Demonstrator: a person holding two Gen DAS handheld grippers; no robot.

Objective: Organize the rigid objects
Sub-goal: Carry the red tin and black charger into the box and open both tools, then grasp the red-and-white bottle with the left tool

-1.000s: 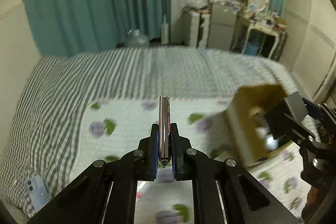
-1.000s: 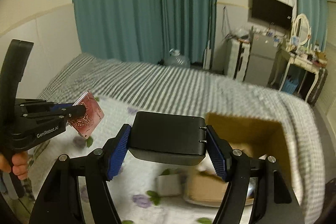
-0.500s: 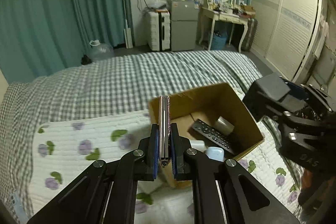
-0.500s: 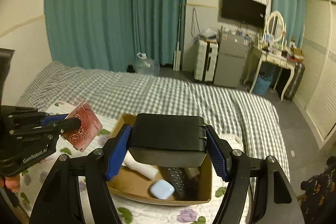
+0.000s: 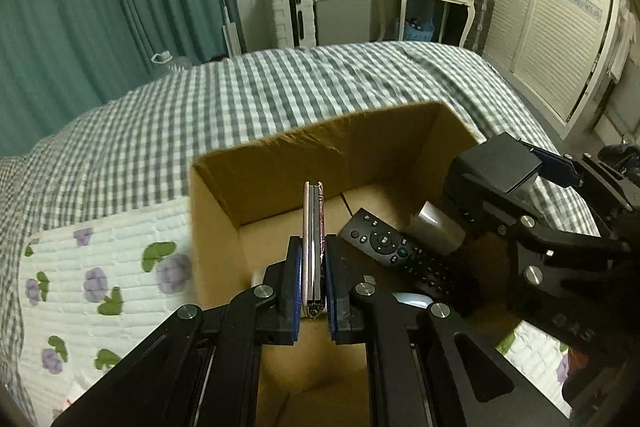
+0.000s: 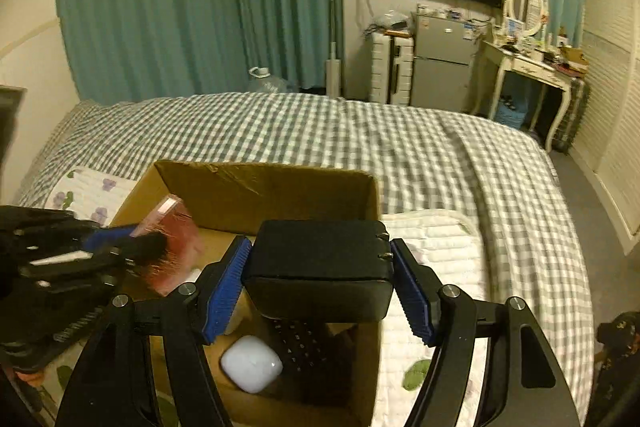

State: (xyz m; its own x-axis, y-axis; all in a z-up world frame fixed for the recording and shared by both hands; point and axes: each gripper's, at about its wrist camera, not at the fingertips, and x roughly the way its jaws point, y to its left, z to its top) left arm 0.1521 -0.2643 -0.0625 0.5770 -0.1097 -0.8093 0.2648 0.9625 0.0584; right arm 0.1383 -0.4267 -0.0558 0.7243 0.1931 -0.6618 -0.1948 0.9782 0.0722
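**Both grippers holding items over the cardboard box**

Now, starting at the left, a white quilted mat (image 5: 100, 267) printed with purple flowers and green leaves is lying on the checked bedspread (image 5: 280, 91), its edge touching the box's left wall at about nine o'clock from the box.

Next, the left gripper (image 5: 314, 283) is clamping a thin pink card-like case (image 5: 313, 239) edge-on between its blue-padded fingers (image 5: 295, 283); the case is standing upright and pointing toward twelve o'clock, above the open cardboard box (image 5: 320, 147). From the right wrist camera the same item is showing as a blurred reddish flat panel (image 6: 172, 247) held over the box's left half, at about ten o'clock from the right gripper.

Inside the box, a black remote control (image 5: 384, 243) is lying on the floor of the box at roughly two o'clock from the held case, and a pale cylinder-like object (image 5: 436, 227) is resting just beside the remote. A small white rounded case (image 6: 251, 363) is sitting on the box floor, beside the remote's keypad (image 6: 298, 343).

Further right, the right gripper (image 6: 318, 283) is squeezing a black rectangular block (image 6: 320, 259) between its blue pads (image 6: 224, 291), holding it level above the box's right half. From the left wrist camera that block (image 5: 500, 163) is sitting at three o'clock, over the box's right wall.
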